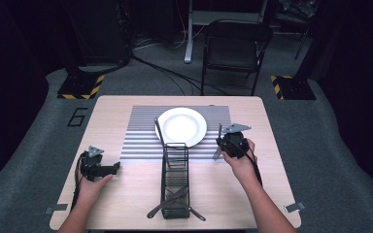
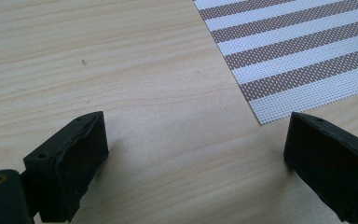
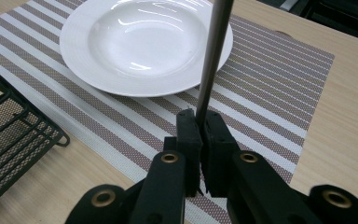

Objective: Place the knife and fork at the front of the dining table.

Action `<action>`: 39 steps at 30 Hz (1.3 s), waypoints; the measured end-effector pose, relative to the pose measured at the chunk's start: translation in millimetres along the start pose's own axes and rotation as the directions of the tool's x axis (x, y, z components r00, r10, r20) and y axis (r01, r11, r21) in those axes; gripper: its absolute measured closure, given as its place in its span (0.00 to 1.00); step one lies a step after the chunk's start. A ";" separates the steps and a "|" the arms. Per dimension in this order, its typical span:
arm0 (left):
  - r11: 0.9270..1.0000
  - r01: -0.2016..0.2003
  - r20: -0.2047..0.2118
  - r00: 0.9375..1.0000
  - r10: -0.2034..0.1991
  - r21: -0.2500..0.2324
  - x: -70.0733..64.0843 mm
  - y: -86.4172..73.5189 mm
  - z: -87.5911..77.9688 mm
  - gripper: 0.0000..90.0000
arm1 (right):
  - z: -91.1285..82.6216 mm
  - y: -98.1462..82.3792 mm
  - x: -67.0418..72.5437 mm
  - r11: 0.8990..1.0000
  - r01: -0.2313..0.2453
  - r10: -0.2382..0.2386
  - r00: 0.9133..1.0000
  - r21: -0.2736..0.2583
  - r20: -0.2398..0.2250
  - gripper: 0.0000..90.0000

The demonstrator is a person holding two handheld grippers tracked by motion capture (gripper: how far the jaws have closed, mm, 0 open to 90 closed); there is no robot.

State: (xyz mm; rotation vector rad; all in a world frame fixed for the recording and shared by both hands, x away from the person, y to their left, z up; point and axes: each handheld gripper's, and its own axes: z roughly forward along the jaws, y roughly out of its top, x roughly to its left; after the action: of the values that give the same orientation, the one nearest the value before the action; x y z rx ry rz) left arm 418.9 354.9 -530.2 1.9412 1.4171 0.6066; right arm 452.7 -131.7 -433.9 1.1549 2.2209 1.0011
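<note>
Cutlery caddy [image 1: 175,179] of black wire at 6 o'clock on the table [image 1: 126,204], a few pieces lying in its near end. Left gripper [image 1: 114,167] [image 2: 196,135] at 8 o'clock, jaws wide apart with nothing between them, low over bare wood by the near corner of the striped placemat [image 1: 141,141].

Right gripper [image 1: 232,143] [image 3: 200,123] at 3 o'clock, jaws pinched tight on a slim metal utensil [image 3: 212,56]. Shaft rises steeply past the pads, over the placemat at 4 o'clock of the white plate [image 1: 181,126]. Kind of utensil impossible to tell, working end hidden.

Probably light, stiff, smooth and slippery, apt to swivel in a narrow pinch. Best gripped across the flat of the handle, near mid-length.

Farther off, a large "6" [image 1: 77,116] on the floor at 10 o'clock, and a folding chair [image 1: 235,48] at 12. No brand or label legible.
</note>
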 end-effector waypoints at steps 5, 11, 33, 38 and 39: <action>1.000 -0.001 0.000 1.000 0.001 0.000 0.0 0.2 0.2 0.07 | 3.4 -2.5 -2.6 1.000 -0.019 0.019 1.000 -0.013 0.012 0.96; 1.000 -0.001 0.001 1.000 0.001 0.000 -0.1 0.3 0.3 0.07 | 6.8 -3.8 -4.8 1.000 -0.028 0.028 0.999 -0.010 0.038 0.95; 1.000 0.000 0.001 1.000 0.000 -0.003 -0.3 0.8 1.0 0.07 | 30.6 -9.8 -4.3 0.996 -0.089 0.093 0.985 -0.030 0.143 0.93; 1.000 -0.001 0.000 1.000 0.001 -0.002 -0.3 0.9 1.0 0.07 | 35.6 -9.1 -7.8 0.991 -0.131 0.135 0.982 -0.034 0.134 0.94; 1.000 -0.001 0.000 1.000 0.001 -0.002 -0.4 0.9 1.1 0.07 | 37.0 -8.7 -9.3 0.990 -0.139 0.143 0.981 -0.035 0.130 0.94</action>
State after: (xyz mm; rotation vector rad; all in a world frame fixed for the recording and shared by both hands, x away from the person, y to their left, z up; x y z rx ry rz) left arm 420.1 354.1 -530.2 1.9401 1.4146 0.6080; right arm 477.7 -128.1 -463.7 1.3425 2.0410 0.9750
